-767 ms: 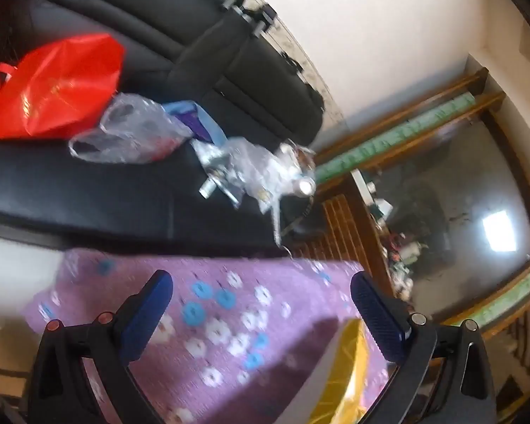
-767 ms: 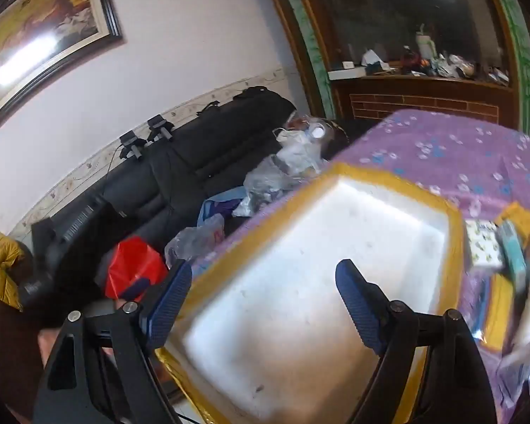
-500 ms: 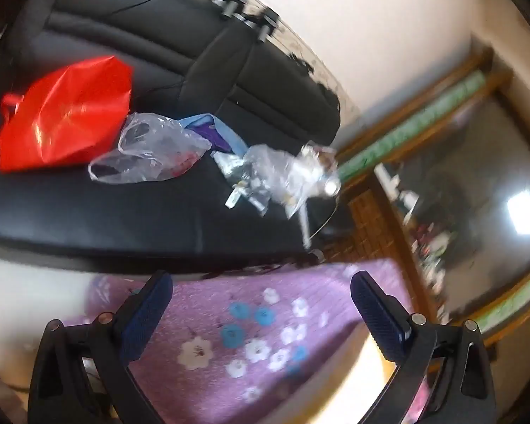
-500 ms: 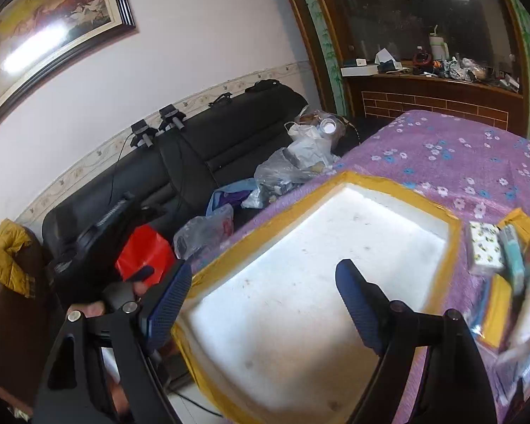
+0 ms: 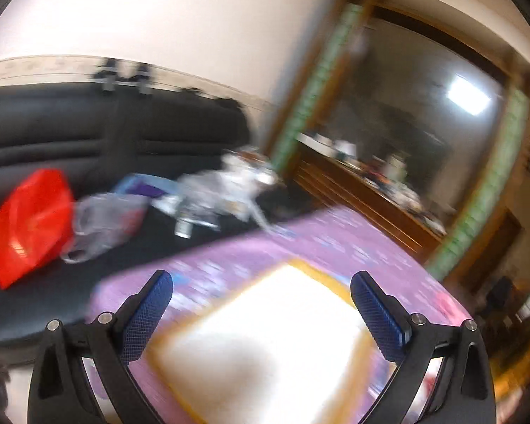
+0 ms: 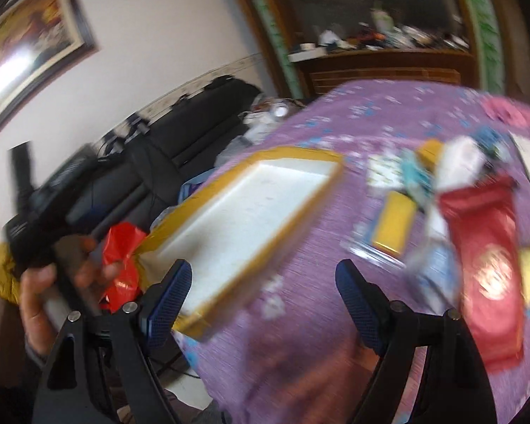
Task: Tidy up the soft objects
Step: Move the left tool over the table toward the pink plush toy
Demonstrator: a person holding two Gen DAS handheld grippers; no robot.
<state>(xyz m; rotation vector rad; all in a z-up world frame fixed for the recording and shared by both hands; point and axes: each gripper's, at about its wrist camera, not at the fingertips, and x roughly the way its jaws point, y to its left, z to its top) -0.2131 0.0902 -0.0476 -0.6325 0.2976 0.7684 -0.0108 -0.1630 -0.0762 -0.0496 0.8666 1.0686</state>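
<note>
A white foam tray with a yellow taped rim (image 6: 311,157) (image 5: 314,272) lies on the purple flowered tablecloth (image 6: 371,113). Right of it sits a blurred heap of soft packets: a dark red pouch (image 6: 487,247), a yellow packet (image 6: 394,224), a white packet (image 6: 457,164) and small tissue packs (image 6: 383,175). My right gripper (image 6: 263,295) is open over the cloth just in front of the tray, nothing between its fingers. My left gripper (image 5: 261,311) is open above the tray's near end, empty. In the right wrist view a hand (image 6: 39,293) holds the left gripper's black body.
A black sofa (image 5: 53,123) behind the table carries a red bag (image 5: 28,222), clear plastic bags (image 5: 102,226) and crumpled wrapping (image 5: 222,190). A wooden cabinet with clutter (image 5: 371,190) stands at the far side. A framed picture (image 6: 28,46) hangs on the wall. Both views are motion-blurred.
Both cameras have swung. The left view has lifted and turned so the tray lies between its fingers. The right view has shifted right, bringing the heap of packets into view. Both grippers stayed open.
</note>
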